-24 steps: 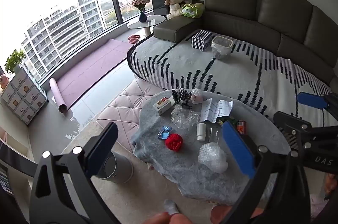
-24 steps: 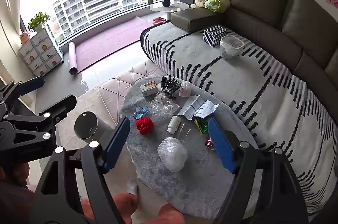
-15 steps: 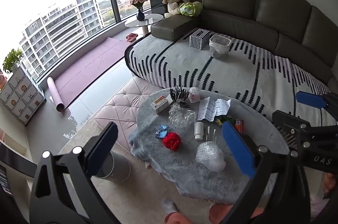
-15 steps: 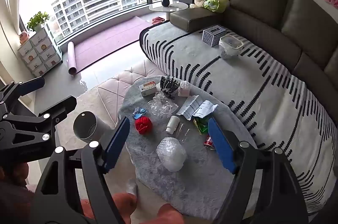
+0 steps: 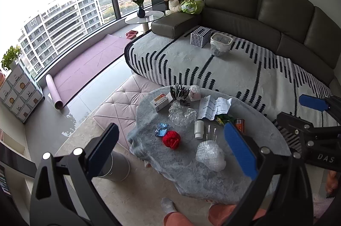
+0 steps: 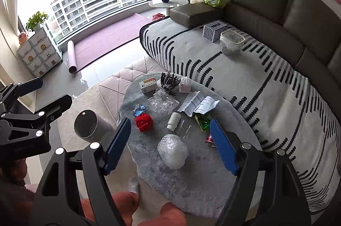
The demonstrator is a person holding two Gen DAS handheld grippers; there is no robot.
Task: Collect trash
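We list: left gripper (image 5: 170, 151) and right gripper (image 6: 170, 145), both spread apart, empty; ahead of them, bubble wrap (image 6: 172, 150), red ball (image 6: 144, 122), white bottle (image 6: 173, 121).

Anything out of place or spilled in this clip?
Yes: litter is strewn over the table: bubble wrap, red ball, white bottle on its side, papers, a crushed can. Nothing looks wet.

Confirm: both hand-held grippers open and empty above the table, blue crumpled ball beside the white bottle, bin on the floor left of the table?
One error: the crumpled ball is red, not blue, as the right wrist view shows. The rest holds: left hand-held gripper and right hand-held gripper open and empty, white bottle nearby, bin on the floor left of the table.
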